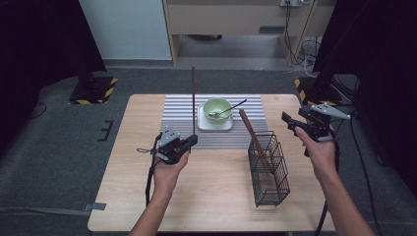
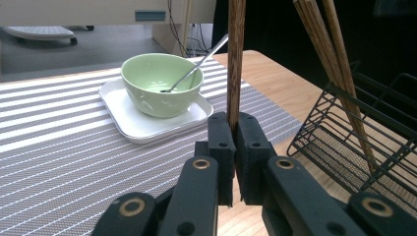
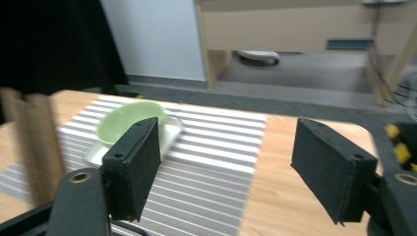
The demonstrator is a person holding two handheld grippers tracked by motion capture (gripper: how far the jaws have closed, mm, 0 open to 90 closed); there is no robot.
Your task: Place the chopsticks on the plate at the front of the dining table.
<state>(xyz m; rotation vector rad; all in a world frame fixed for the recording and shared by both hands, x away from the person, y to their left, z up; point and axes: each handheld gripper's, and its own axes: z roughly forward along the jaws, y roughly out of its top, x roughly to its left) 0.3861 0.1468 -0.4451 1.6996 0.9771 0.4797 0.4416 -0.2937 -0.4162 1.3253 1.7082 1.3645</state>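
left gripper (image 1: 193, 141): jaws clamped on a single upright wooden chopstick (image 1: 193, 98), held above the table near the striped placemat (image 1: 182, 123). right gripper (image 1: 290, 123): jaws apart, nothing between them, beside the wire basket (image 1: 269, 172).

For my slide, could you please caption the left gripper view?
Left gripper clamps an upright chopstick before the green bowl.

Colour check: the round ceramic bowl (image 2: 160, 88) is pale mint green and sits on a plain white square plate (image 2: 147, 129). Under them there's a woven placemat with grey and white stripes (image 1: 182, 129). The light wooden table (image 1: 206, 196) has a blond grain. The long wooden chopstick (image 2: 236, 59) is dark reddish brown, the wire basket (image 1: 269, 169) on the right is black, and so is the boxy left gripper (image 2: 235, 147).
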